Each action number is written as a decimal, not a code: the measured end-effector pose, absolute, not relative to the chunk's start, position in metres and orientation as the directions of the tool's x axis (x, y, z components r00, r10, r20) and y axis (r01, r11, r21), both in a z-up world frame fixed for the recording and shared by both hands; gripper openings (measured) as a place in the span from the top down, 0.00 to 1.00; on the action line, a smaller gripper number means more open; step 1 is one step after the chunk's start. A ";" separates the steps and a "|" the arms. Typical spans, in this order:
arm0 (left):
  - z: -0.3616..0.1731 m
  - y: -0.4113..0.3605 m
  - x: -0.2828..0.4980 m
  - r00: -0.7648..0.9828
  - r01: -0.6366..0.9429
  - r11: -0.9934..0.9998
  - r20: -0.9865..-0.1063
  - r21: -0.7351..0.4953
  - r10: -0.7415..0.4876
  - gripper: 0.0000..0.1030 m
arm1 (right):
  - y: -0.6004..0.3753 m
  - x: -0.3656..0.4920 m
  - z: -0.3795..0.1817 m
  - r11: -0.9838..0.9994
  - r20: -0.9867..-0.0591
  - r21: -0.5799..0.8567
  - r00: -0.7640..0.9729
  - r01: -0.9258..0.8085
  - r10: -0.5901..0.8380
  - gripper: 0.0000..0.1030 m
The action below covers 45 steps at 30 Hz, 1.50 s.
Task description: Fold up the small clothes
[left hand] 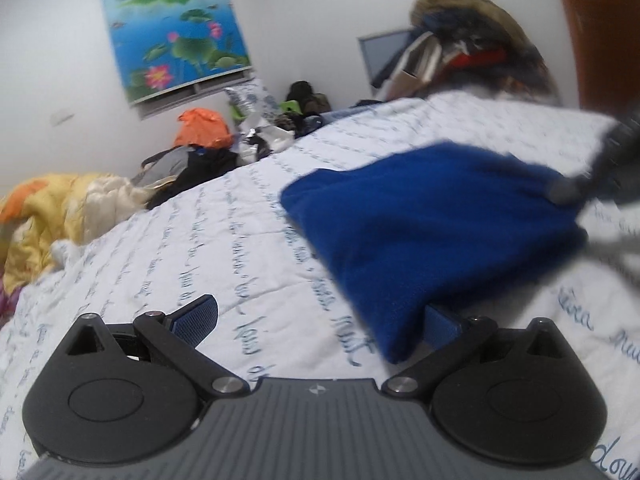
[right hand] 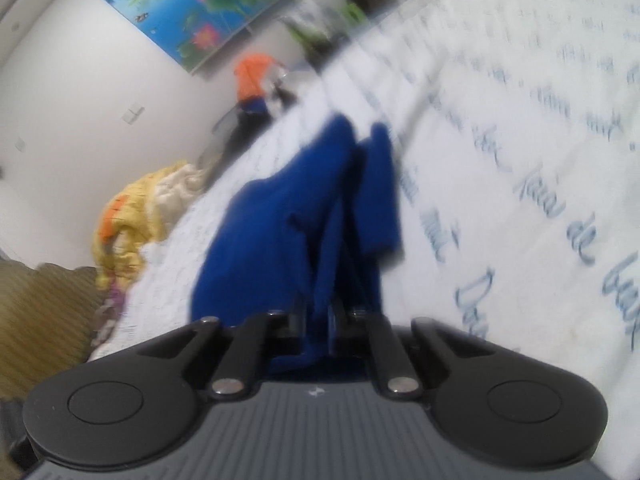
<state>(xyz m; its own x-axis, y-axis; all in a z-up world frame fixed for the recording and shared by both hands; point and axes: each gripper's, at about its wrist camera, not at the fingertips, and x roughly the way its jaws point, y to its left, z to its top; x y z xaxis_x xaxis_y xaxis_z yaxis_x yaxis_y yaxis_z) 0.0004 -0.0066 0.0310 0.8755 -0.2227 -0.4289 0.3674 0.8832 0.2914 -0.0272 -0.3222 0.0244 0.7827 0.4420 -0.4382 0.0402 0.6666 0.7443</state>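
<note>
my right gripper [right hand: 318, 320] is clamped on the blue cloth [left hand: 432, 232], lifted over the bedsheet [left hand: 240, 220]. my left gripper [left hand: 316, 320] is spread apart, its right finger half hidden behind the cloth; everything's blurry.

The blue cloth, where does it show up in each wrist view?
Left wrist view: the blue cloth lies right of centre on the white bedsheet, draped over one finger of the open left claw.
Right wrist view: it sits at centre, pinched in the right claw.
Shared landmark: the lotus picture on the wall.
</note>
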 end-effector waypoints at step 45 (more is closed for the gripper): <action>0.017 -0.055 0.042 0.770 0.246 0.969 -0.603 -0.021 -0.209 0.00 | -0.256 -0.008 0.024 0.978 -0.566 0.154 0.824 0.141 -0.029 0.43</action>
<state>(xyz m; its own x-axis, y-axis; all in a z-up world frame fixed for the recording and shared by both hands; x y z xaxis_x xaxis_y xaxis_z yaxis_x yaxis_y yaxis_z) 0.0425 -0.0550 0.0170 0.7702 -0.2087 -0.6027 0.2463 0.9690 -0.0207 -0.0077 -0.2557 0.0239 0.8236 -0.0293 -0.5663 0.1406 0.9780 0.1539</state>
